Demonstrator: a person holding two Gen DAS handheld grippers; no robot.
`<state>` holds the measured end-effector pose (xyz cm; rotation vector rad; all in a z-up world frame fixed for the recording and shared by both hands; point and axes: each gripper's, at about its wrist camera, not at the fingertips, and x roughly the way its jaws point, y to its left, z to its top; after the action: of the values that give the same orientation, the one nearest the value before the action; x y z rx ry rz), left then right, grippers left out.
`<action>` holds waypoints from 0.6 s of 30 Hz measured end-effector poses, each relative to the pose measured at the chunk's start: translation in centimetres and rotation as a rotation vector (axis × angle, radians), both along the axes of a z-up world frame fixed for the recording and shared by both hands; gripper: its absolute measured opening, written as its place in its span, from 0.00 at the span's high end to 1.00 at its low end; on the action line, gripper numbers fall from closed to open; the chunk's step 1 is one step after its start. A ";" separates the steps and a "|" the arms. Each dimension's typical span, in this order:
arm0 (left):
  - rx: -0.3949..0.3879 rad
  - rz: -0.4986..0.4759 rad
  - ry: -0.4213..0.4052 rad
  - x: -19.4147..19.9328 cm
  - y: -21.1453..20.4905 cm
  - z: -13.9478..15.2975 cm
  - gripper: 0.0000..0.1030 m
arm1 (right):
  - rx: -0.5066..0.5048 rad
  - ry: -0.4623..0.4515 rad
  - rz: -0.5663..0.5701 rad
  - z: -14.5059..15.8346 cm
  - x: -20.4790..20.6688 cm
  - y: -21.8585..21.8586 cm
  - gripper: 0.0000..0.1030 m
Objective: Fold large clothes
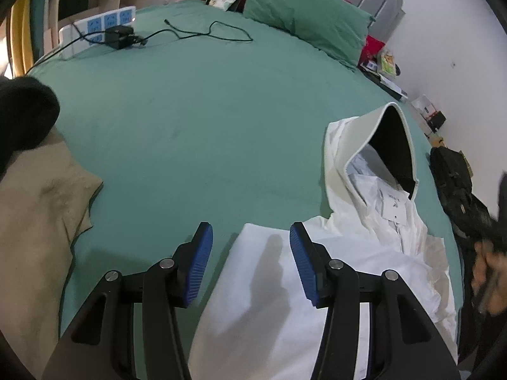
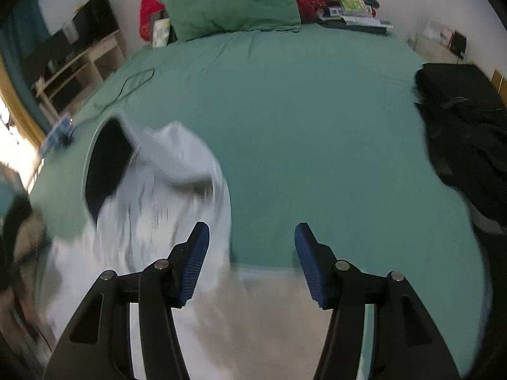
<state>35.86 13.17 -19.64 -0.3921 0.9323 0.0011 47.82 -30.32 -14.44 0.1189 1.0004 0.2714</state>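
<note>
A: As the left camera looks along the bed point(image 1: 196, 120), what lies at the far left?

B: A tan cloth point(image 1: 35, 209) at the left edge, with something black and blurred above it. Further back sits a power strip point(image 1: 98, 27) with a black charger point(image 1: 118, 36) and its cord point(image 1: 202, 31) trailing over the green sheet.

A: And in the middle?

B: The left gripper point(image 1: 251, 253), its jaws spread wide and holding nothing. The blue pads point(image 1: 199, 262) hover over the near end of the white hoodie point(image 1: 364, 253). A shadow of the gripper falls on the white fabric between them.

A: Where does the hoodie lie?

B: Flat on the bed, right of centre in that view. Its hood point(image 1: 389, 145) points toward the pillow point(image 1: 304, 15) and shows a dark lining, with a label below the neck. At the right edge there is a black bag point(image 1: 453, 177) and a blurred hand point(image 1: 489, 272).

A: What about the right camera?

B: It is blurred by motion. The hoodie point(image 2: 164, 196) fills the lower left, hood point(image 2: 107, 161) at the far left. The right gripper point(image 2: 252, 259) has jaws wide apart, empty, over the sheet and the garment's near edge. The pillow point(image 2: 231, 3) is at the head of the bed point(image 2: 301, 120), and the bag point(image 2: 462, 120) lies at the right.
</note>
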 end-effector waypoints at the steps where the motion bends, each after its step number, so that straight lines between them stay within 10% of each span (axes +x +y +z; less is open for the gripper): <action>1: 0.003 -0.005 0.002 0.1 0.0 0.0 0.48 | 0.035 0.008 -0.006 -0.4 1.0 0.2 0.45; 11: -0.003 -0.029 0.009 0.3 0.3 -0.1 0.48 | 0.395 0.243 0.024 -7.7 6.9 4.2 0.43; 13: 0.000 -0.033 0.008 0.3 0.1 -0.1 0.48 | 0.384 0.247 0.107 -7.7 5.8 5.7 0.55; 14: -0.001 -0.035 0.009 0.3 0.0 -0.2 0.48 | 0.364 0.252 0.150 -7.7 5.2 6.5 0.78; 18: 0.012 -0.038 0.006 0.4 -0.5 -0.2 0.48 | 0.172 0.169 0.247 -6.5 2.1 7.6 0.89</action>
<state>36.24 12.65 -19.85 -0.3628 0.9449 -0.0270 49.92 -22.71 -20.89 0.1773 1.1597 0.5811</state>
